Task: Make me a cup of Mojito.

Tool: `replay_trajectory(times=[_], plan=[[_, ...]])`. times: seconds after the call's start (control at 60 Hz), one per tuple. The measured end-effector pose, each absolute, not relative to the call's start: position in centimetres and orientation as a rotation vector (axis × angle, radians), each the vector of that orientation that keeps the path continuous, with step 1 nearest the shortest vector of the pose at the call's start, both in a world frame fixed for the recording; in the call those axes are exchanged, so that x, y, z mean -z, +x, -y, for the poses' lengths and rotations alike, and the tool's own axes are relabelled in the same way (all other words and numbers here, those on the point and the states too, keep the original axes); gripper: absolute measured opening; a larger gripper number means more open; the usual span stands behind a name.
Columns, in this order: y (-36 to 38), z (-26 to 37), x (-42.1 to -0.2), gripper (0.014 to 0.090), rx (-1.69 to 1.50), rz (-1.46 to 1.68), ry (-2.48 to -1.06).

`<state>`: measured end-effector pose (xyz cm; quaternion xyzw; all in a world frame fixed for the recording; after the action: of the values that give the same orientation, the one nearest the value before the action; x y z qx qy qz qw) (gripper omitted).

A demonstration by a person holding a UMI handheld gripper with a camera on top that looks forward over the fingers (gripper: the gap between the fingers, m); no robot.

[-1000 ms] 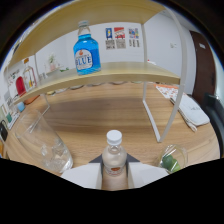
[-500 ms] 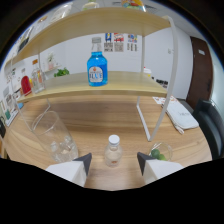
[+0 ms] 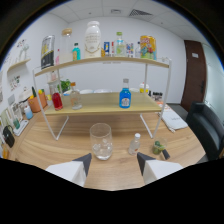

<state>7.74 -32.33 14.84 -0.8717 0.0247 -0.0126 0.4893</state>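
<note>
The gripper (image 3: 114,159) is open wide and holds nothing. Just ahead of it stands the glass (image 3: 101,141) with ice inside, ready for the Mojito. A small clear bottle (image 3: 134,143) stands beside the glass, close for pouring.

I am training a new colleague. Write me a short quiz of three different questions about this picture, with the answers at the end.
1. True or false: the fingers hold the small bottle.
2. What stands on the shelf behind the small bottle: A) blue bottle, B) kettle, C) bowl?
3. Fill in: on the table, the glass stands to the ____ of the small bottle.

Key: 1 false, the fingers are open and empty, and the bottle stands beyond them; 2 A; 3 left.
</note>
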Motion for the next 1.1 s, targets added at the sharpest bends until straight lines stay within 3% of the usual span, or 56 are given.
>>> replay_trajectory(times=[0.167, 0.567, 0.667, 0.817, 1.1], plan=[[3.4, 33.5, -17.4, 0.085, -0.005, -0.085, -2.111], [-7.4, 28.4, -36.7, 0.0855, -0.031, -0.04, -1.894], [-10.2, 27.1, -39.8, 0.085, -0.067, 0.002, -1.852], [-13.8, 24.7, -41.8, 0.085, -0.074, 0.051, -1.814], [-17.1, 18.7, -40.5, 0.0861, -0.114, 0.051, -1.852]])
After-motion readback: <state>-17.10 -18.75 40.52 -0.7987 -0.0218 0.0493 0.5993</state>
